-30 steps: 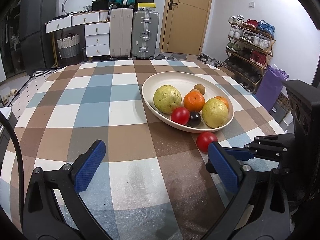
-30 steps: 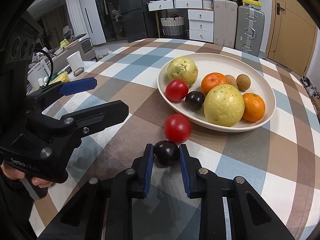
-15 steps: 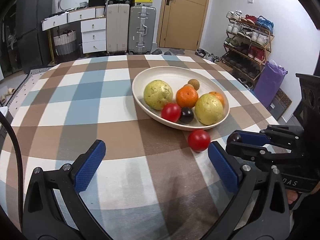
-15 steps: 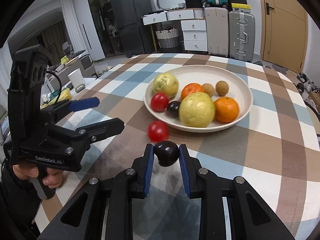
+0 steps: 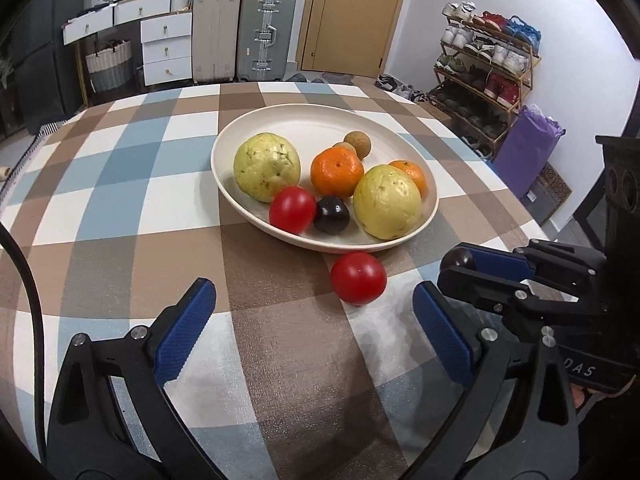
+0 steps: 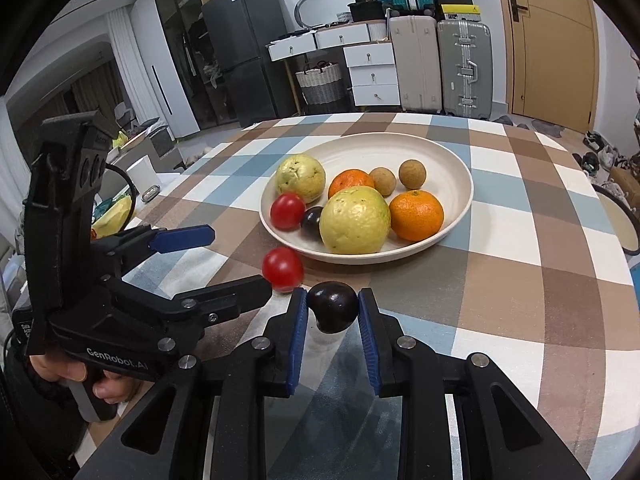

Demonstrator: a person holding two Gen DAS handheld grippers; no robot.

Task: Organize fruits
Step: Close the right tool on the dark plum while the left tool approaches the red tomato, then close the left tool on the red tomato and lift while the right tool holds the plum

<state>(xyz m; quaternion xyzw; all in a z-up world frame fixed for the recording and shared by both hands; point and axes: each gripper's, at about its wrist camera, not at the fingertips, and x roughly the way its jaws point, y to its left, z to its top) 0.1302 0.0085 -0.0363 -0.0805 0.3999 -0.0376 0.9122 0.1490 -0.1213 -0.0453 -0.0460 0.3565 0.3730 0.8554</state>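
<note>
A small, glossy, near-black plum (image 6: 332, 306) sits pinched between the ribbed blue pads of my right gripper (image 6: 333, 312); its jaws are closed narrowly on the fruit, which I hold just above the desk (image 5: 120, 208). The desk is round and covered in a woven check cloth of brown, blue-grey and white squares.

Just ahead and to the left of the held plum, a smooth red tomato (image 6: 282, 268) lies loose on the cloth, close beside the near rim of a wide, shallow, cream bowl (image 6: 456, 168) with a matte finish. In the bowl I see two large, bumpy, pale yellow-green guavas (image 6: 354, 220), two dimpled oranges (image 6: 416, 215), two small, round, tan longans (image 6: 412, 174), a second red tomato (image 6: 287, 211) and a second dark plum (image 6: 313, 221), clustered toward the near side and touching one another.

My left gripper (image 5: 312, 340) is black plastic with textured blue pads, and its jaws stand wide apart with nothing between them, above the cloth and aimed toward the loose tomato. In the right wrist view, a hand (image 6: 76, 376) grips its handle at the lower left.

Beyond the desk stand hard-shell suitcases (image 6: 464, 68), white drawers (image 6: 374, 72), a wicker basket (image 6: 320, 84), a wooden door (image 6: 556, 40) and, in the left wrist view, a shoe rack (image 5: 486, 76).
</note>
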